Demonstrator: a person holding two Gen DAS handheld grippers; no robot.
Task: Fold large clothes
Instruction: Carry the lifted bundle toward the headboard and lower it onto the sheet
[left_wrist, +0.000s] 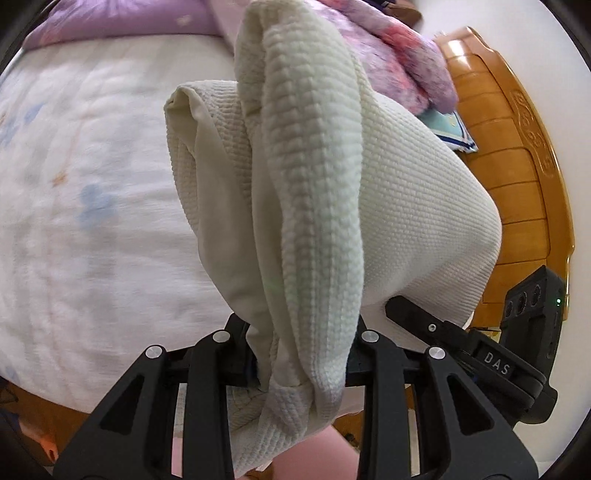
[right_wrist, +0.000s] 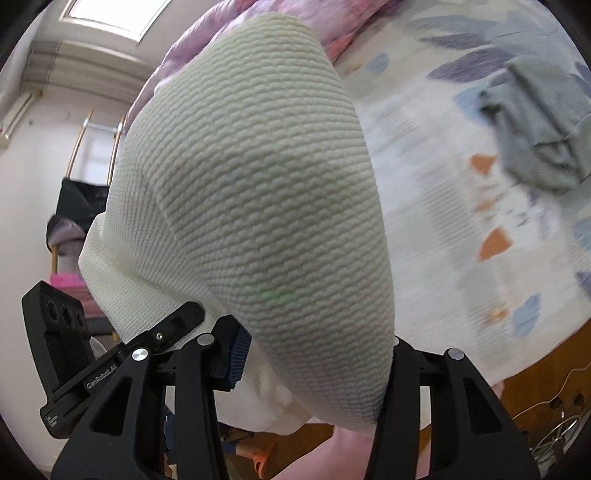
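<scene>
A cream waffle-knit garment hangs lifted above the bed. In the left wrist view a thick bunched fold of it runs down between the jaws of my left gripper, which is shut on it. The right gripper's black finger shows at the right, under the same cloth. In the right wrist view the garment drapes over my right gripper and hides its fingertips. The jaws grip the cloth beside a blue pad. The left gripper's finger sits close at the left.
Below lies a bed with a white floral quilt. A purple-pink duvet is heaped at its head by the wooden headboard. A grey garment rests on the quilt at the right. Wooden floor and cables show beyond the bed's edge.
</scene>
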